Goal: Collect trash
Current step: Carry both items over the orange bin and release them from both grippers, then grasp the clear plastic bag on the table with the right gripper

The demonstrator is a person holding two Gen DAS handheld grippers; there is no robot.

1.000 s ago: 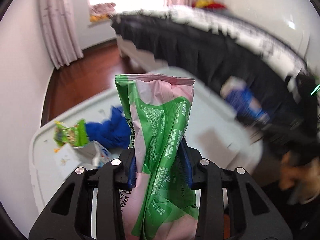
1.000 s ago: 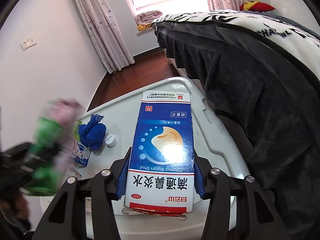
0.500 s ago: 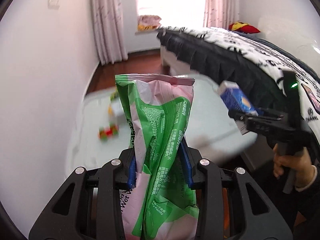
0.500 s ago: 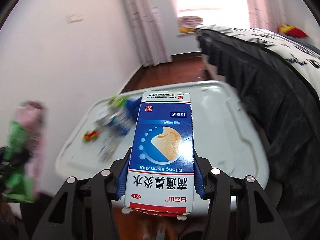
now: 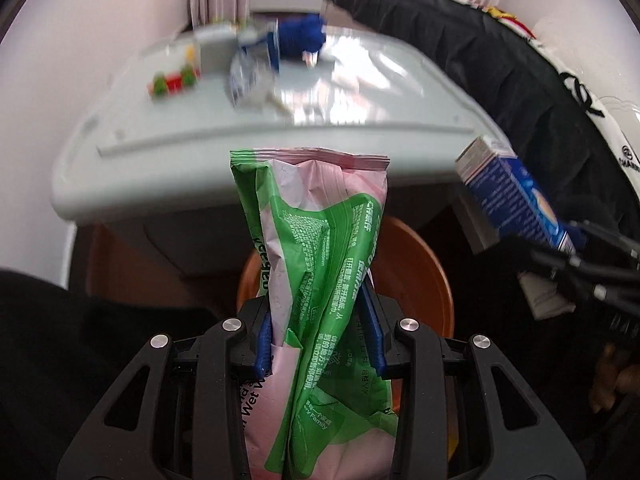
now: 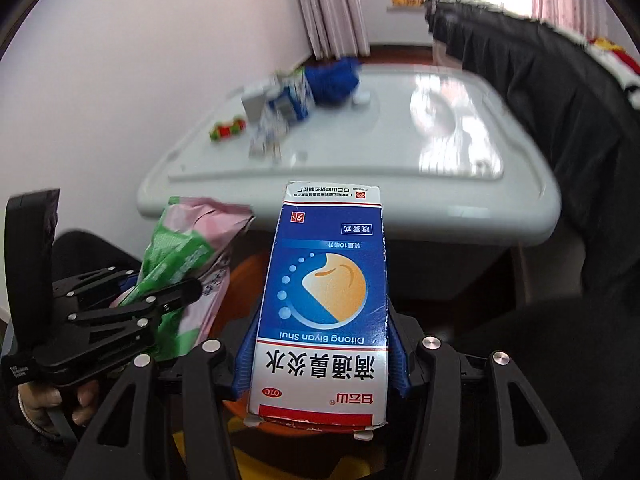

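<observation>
My left gripper [image 5: 320, 328] is shut on a crumpled green and pink wet-wipe packet [image 5: 320, 264] and holds it over an orange bin [image 5: 420, 280] on the floor. My right gripper [image 6: 322, 356] is shut on a blue and white medicine box [image 6: 324, 300], also above the orange bin [image 6: 248, 272]. The box shows at the right of the left wrist view [image 5: 512, 200]. The packet shows at the left of the right wrist view [image 6: 188, 256]. Both are held in front of the pale table's near edge.
The pale table [image 6: 400, 184] carries a blue cloth [image 6: 332, 80], crumpled wrappers [image 6: 280, 108], a small red and green item [image 6: 228, 130] and a white cap [image 6: 362, 98]. A bed with a dark cover [image 6: 560, 92] stands right; a white wall lies left.
Both grippers have pulled back from over the table and dropped below its edge, tilting down. The orange bin has come into view beneath the packet and the box. Both grips are unchanged.
</observation>
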